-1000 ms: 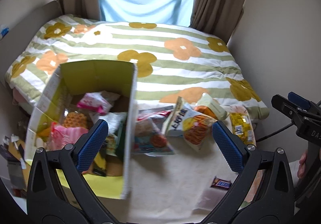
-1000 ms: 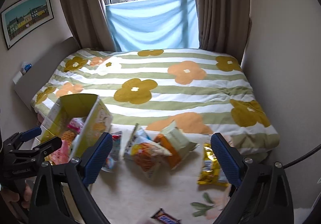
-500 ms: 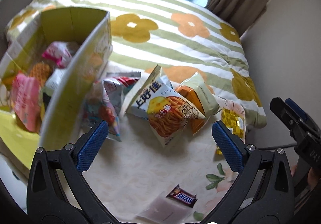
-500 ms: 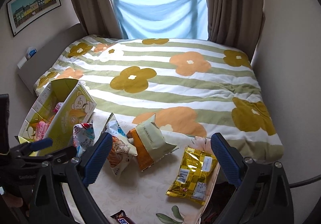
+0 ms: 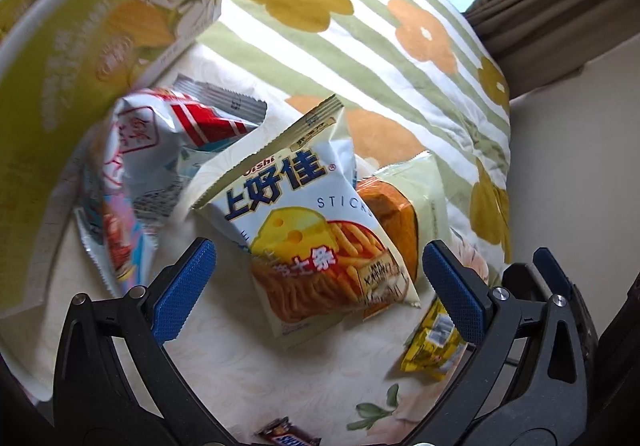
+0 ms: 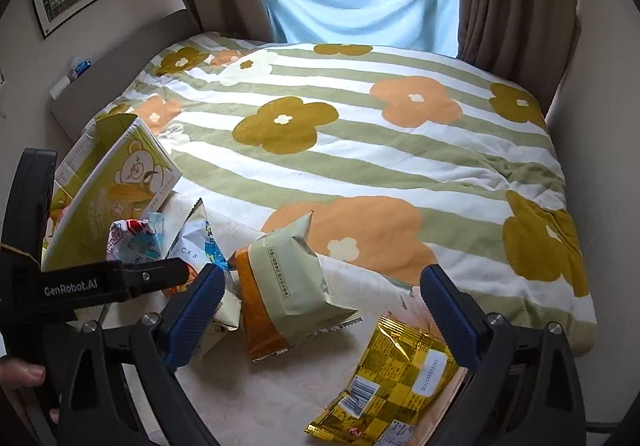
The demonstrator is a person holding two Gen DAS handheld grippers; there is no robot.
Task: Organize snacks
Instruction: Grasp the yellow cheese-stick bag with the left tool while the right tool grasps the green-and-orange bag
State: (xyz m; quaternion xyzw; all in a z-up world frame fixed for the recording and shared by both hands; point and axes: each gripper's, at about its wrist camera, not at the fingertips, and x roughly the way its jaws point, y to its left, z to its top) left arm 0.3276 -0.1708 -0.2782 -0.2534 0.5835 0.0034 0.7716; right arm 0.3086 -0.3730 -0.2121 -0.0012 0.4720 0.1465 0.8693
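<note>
Since half a second ago the left gripper (image 5: 318,282) has been brought lower and closer, jaws spread and empty, so that the cheese-sticks bag (image 5: 316,230) is now framed between its pads (it lies on the cream cloth (image 5: 240,366)). The right gripper (image 6: 320,310), likewise released, has been eased forward over the green-and-orange packet (image 6: 288,286), with the yellow packet (image 6: 384,386) just beside. Farther off, the yellow box (image 5: 60,66) is seen at the left, on the flowered bedspread (image 6: 360,150).
</note>
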